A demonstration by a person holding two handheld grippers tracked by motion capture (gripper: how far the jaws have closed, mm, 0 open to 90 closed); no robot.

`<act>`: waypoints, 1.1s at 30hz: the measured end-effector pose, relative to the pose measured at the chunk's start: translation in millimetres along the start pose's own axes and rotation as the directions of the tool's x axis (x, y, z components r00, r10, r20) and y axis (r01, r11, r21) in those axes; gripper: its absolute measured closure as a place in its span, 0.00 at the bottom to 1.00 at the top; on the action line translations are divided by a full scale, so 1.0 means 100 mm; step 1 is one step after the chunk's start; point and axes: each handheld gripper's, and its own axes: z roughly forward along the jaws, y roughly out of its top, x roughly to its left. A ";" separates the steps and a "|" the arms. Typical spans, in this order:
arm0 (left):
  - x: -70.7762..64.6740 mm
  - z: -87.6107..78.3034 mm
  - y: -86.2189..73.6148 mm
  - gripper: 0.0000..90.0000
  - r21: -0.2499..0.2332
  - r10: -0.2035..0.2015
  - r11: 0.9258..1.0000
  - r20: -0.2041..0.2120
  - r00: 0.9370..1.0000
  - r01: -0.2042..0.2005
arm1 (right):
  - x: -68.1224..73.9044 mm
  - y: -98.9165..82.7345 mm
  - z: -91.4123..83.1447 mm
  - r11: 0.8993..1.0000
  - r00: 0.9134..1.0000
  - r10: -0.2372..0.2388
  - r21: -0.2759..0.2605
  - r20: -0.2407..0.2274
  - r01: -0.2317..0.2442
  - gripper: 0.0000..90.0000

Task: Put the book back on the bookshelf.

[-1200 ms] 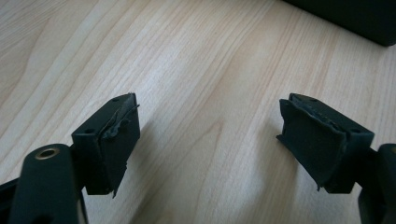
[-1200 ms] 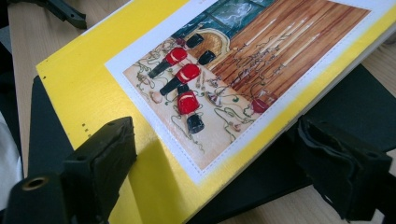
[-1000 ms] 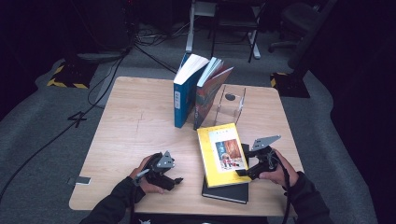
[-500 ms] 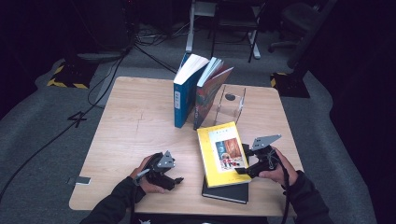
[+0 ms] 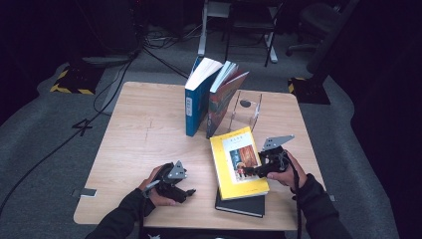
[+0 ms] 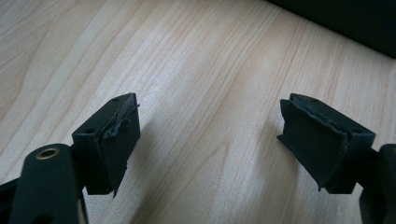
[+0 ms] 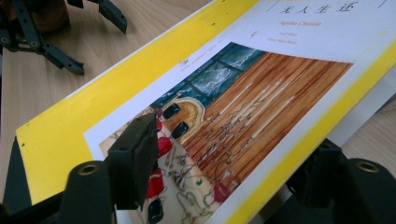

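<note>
Item: yellow book (image 5: 238, 162), a paperback lying flat and slightly askew on a black book (image 5: 241, 204) at the near edge of the wooden table (image 5: 144, 129); beyond the yellow book stand a blue book (image 5: 195, 104) and a red book (image 5: 221, 102), leaning together, with a clear bookend (image 5: 246, 109) beside them. Right gripper (image 7: 224, 172): jaws apart, straddling the yellow book's right edge, one above the cover, one below; not yet clamped. Left gripper (image 6: 210, 135): jaws wide apart over bare wood, left of the yellow book, holding nothing. Handling, judged: light, glossy cover likely slippery, thin and liable to flex; best gripped deep over the long edge, near mid-length.
</note>
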 end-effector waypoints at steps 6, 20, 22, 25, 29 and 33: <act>0.01 0.02 0.02 0.22 0.001 -0.011 1.000 -0.013 1.000 0.011 | -0.05 0.01 0.05 0.999 0.999 0.010 -0.036 -0.038 -0.011 0.58; 0.12 0.12 0.16 0.26 0.007 -0.047 0.999 -0.044 0.998 0.048 | 0.07 -0.06 -0.02 0.994 0.998 -0.005 -0.109 -0.057 -0.001 0.86; 0.15 0.16 0.20 0.26 0.006 -0.050 0.999 -0.047 0.998 0.051 | 0.08 -0.06 -0.04 0.994 0.999 -0.010 -0.109 -0.053 0.004 0.86; 0.20 0.23 0.28 0.28 0.005 -0.056 0.998 -0.055 0.997 0.056 | 0.08 -0.07 -0.03 0.993 0.999 -0.007 -0.116 -0.054 0.001 0.86; 0.28 0.30 0.39 0.32 -0.021 -0.067 0.998 -0.064 0.996 0.066 | 0.09 -0.07 -0.04 0.993 0.999 -0.011 -0.116 -0.049 0.005 0.86; 0.36 0.34 0.50 0.35 -0.060 -0.081 0.995 -0.075 0.994 0.077 | 0.10 -0.07 -0.05 0.993 0.999 -0.018 -0.121 -0.046 0.012 0.86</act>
